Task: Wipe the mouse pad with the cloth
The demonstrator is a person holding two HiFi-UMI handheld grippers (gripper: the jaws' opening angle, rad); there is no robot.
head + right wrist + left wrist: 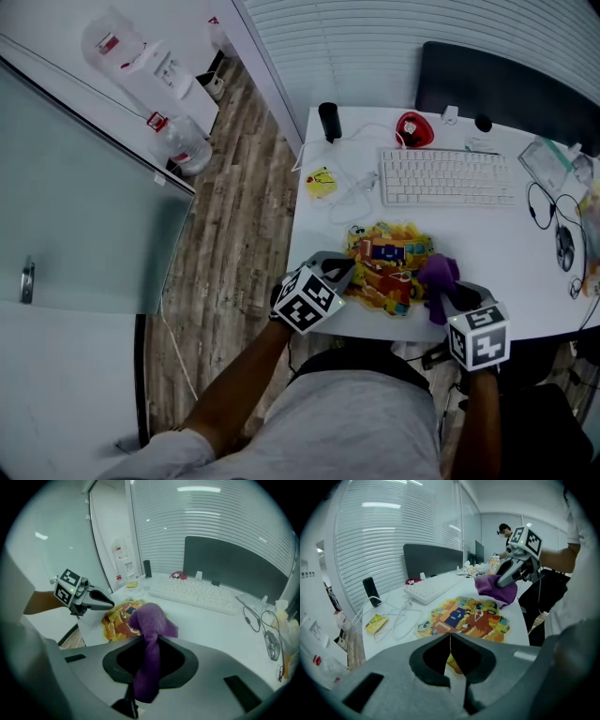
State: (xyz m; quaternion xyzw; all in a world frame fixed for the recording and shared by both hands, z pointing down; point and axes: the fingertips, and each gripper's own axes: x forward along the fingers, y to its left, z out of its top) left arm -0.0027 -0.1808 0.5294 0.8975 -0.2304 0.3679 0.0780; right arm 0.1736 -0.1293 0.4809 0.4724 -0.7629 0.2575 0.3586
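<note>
A colourful printed mouse pad (pixel 386 267) lies on the white desk (pixel 506 272) near its front left corner. My left gripper (pixel 343 272) is at the pad's left edge; in the left gripper view its jaws (pixel 450 637) are shut, pinching the pad's near edge (pixel 464 616). A purple cloth (pixel 438 277) hangs bunched from my right gripper (pixel 454 295), which is shut on it just above the pad's right edge. In the right gripper view the cloth (pixel 150 620) droops between the jaws (pixel 150 641), with the left gripper (pixel 108 604) beyond it.
Behind the pad are a white keyboard (pixel 447 176), a white cable (pixel 356 192), a yellow packet (pixel 321 182), a black cylinder (pixel 329 122) and a red object (pixel 412 129). A mouse (pixel 564 248) with cables lies at the right. A dark partition (pixel 506 89) backs the desk.
</note>
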